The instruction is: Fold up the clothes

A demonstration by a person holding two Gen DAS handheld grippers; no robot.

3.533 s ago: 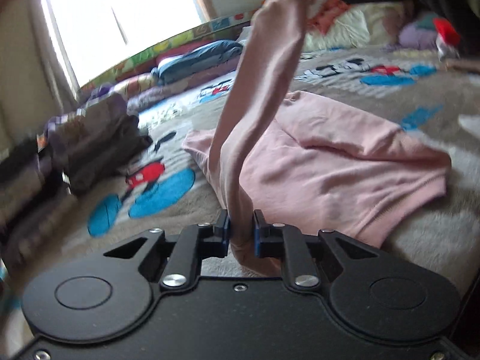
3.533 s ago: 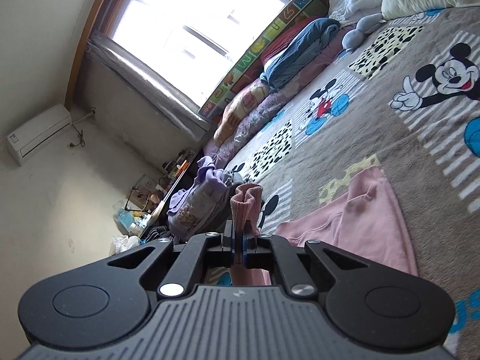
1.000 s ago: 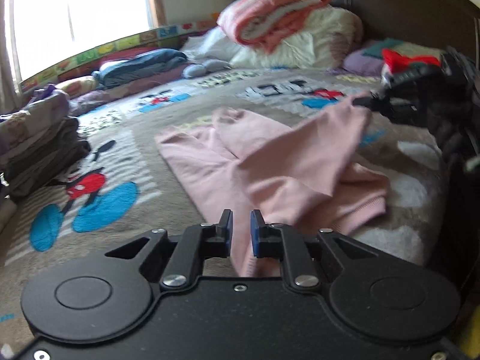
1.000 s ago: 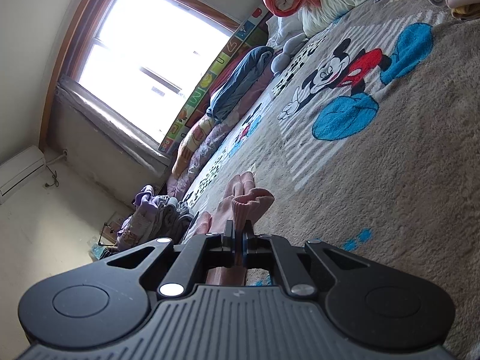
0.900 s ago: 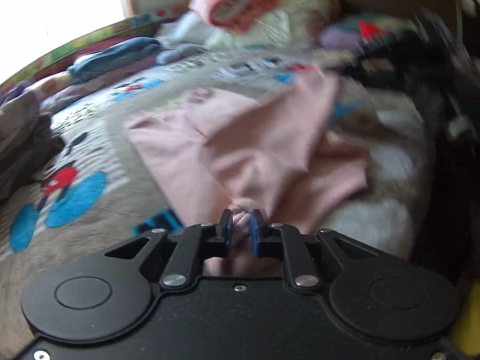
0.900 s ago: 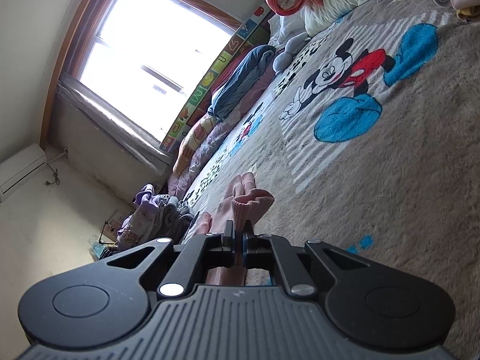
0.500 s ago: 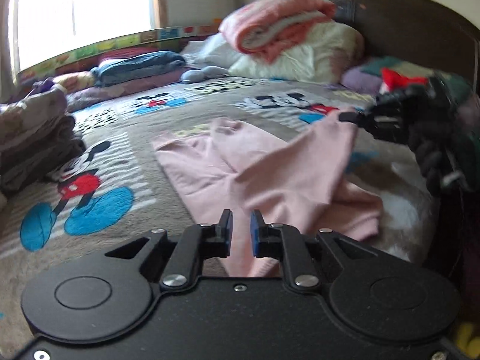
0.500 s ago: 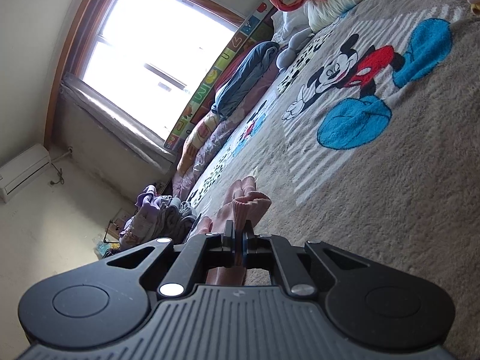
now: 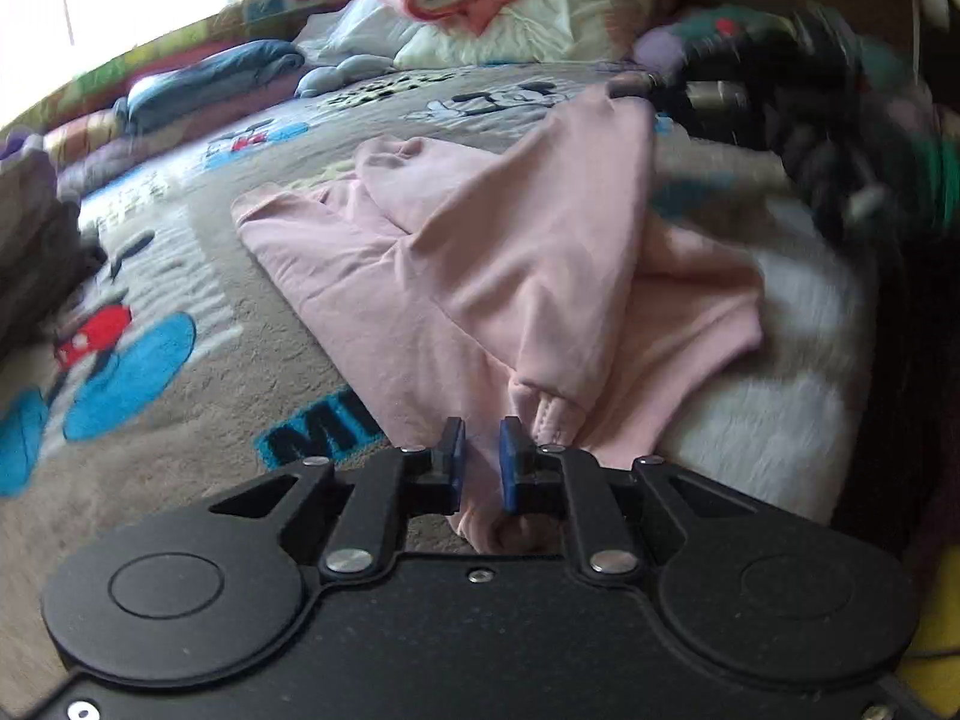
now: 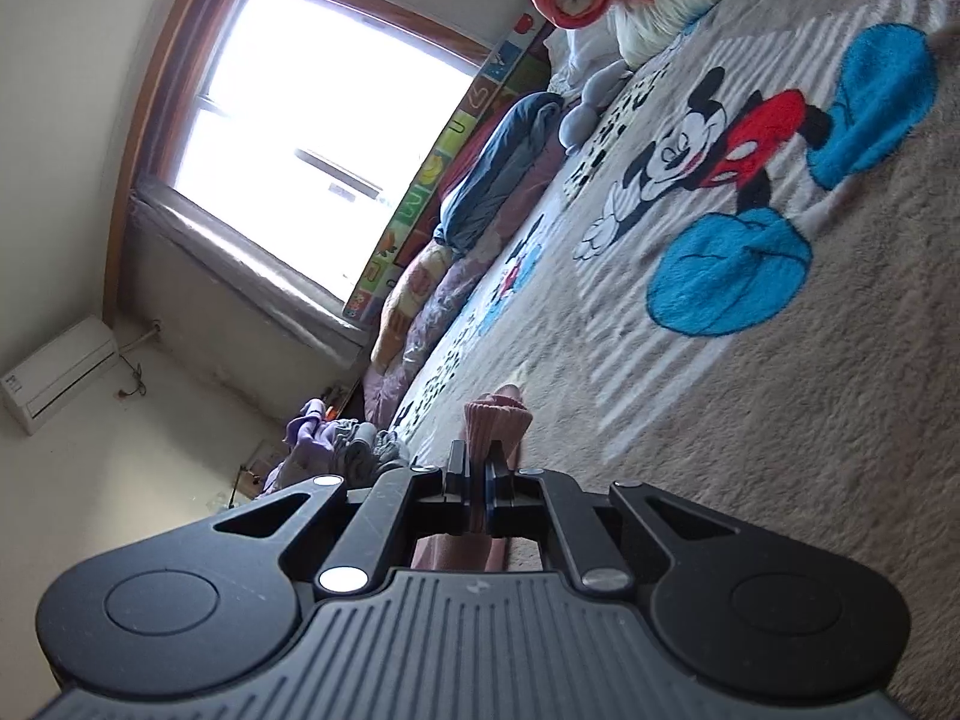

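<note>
Your left gripper (image 9: pixel 478 456) hangs low over the pink soft cotton garment (image 9: pixel 480 252), which lies half folded on the grey cartoon-mouse blanket (image 9: pixel 180 408); its jaws have just been closing, with pink cloth between the blue pads, but whether they press it I cannot tell. Your right gripper (image 10: pixel 476 483) is clamped tight on a ribbed pink cuff (image 10: pixel 497 420) (a corner of that garment, lifted up).

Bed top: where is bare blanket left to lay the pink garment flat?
Free: the blanket left of the pink garment, around the blue-shoed mouse print. Crowded: pillows and bedding at the head, folded quilts along the window side.
</note>
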